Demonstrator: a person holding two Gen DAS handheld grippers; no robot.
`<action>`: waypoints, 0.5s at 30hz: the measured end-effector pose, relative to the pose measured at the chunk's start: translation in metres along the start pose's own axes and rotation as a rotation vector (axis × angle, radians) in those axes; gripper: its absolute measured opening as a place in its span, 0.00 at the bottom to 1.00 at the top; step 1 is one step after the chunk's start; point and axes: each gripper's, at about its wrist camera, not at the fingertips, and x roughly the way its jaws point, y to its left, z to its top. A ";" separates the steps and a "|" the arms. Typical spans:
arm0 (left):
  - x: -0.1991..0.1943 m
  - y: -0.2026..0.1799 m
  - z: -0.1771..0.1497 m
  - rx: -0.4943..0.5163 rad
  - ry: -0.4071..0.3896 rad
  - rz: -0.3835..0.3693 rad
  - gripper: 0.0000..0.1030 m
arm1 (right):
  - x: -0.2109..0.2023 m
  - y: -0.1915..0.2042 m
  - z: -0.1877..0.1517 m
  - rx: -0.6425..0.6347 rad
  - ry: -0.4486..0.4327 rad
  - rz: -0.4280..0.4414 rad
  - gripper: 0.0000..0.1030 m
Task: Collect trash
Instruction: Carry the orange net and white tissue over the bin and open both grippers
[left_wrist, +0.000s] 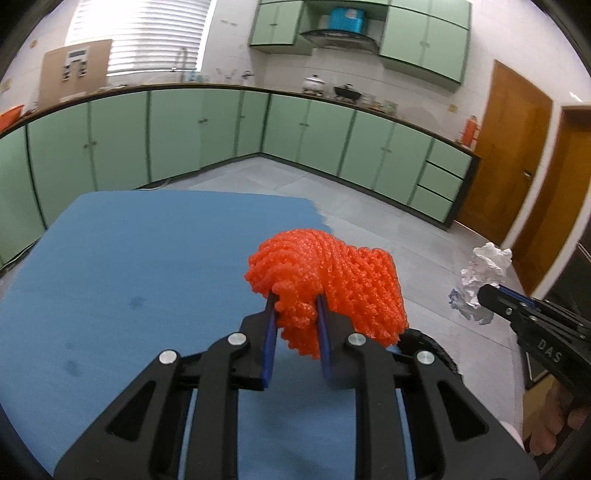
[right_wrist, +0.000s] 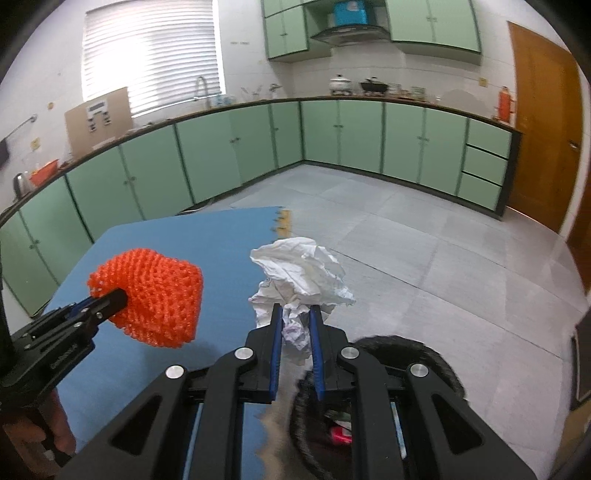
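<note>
My left gripper (left_wrist: 295, 299) is shut on an orange foam net (left_wrist: 332, 280) and holds it above the right part of the blue table (left_wrist: 129, 277). The net also shows in the right wrist view (right_wrist: 155, 299), with the left gripper (right_wrist: 118, 295) at its left side. My right gripper (right_wrist: 295, 310) is shut on a crumpled white paper wad (right_wrist: 303, 277) and holds it past the table's right edge, above a black bin (right_wrist: 424, 354). The wad (left_wrist: 484, 277) and the right gripper (left_wrist: 484, 291) show at the right of the left wrist view.
The black bin's rim (left_wrist: 436, 350) lies below the table's right edge, with some trash inside (right_wrist: 340, 432). Green cabinets (right_wrist: 332, 140) line the far walls. Wooden doors (left_wrist: 517, 147) stand at the right. Grey tiled floor (right_wrist: 424, 258) lies beyond.
</note>
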 end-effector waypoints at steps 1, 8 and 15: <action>0.002 -0.009 -0.002 0.008 0.005 -0.015 0.18 | -0.003 -0.008 -0.002 0.010 0.001 -0.012 0.14; 0.019 -0.073 -0.018 0.079 0.037 -0.093 0.17 | -0.019 -0.065 -0.019 0.073 0.000 -0.088 0.14; 0.042 -0.118 -0.043 0.139 0.097 -0.131 0.18 | -0.018 -0.111 -0.035 0.136 0.029 -0.143 0.14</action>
